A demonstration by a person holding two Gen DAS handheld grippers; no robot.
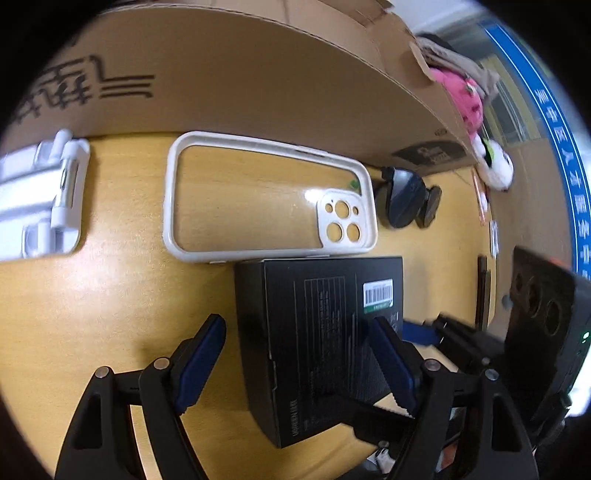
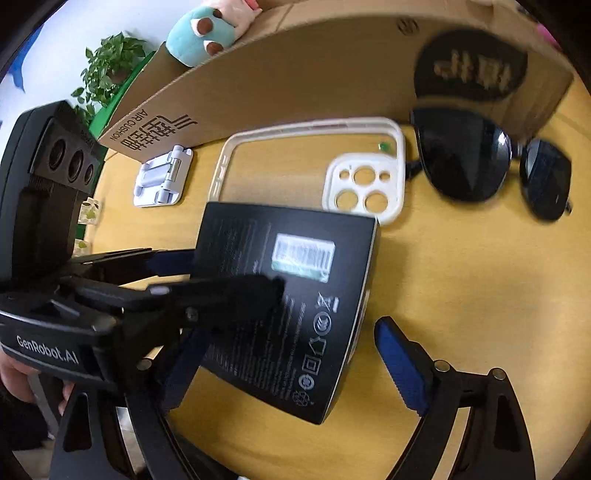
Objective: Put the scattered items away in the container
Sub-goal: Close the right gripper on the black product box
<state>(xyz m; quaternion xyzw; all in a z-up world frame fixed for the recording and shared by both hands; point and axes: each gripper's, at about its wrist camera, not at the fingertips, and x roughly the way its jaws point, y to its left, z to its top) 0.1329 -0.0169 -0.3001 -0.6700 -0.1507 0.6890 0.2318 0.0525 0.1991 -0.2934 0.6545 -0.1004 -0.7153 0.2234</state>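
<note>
A black product box [image 1: 317,332] lies on the yellow wooden table; it also shows in the right wrist view [image 2: 291,306]. My left gripper [image 1: 299,365] is open, its fingers straddling the box's near end. My right gripper [image 2: 291,373] is open around the same box. Behind the box lies a white phone case [image 1: 266,199], also in the right wrist view [image 2: 314,166]. Black sunglasses [image 2: 491,162] lie to the right, also in the left wrist view [image 1: 402,199]. A white folding phone stand [image 2: 162,177] lies to the left, also in the left wrist view [image 1: 48,195]. The cardboard box [image 1: 240,81] stands behind them.
Plush toys [image 1: 465,96] sit inside the cardboard box, and one shows over its wall [image 2: 207,33]. A potted plant [image 2: 107,66] stands at the far left. The table's near edge [image 1: 332,454] runs just under the grippers.
</note>
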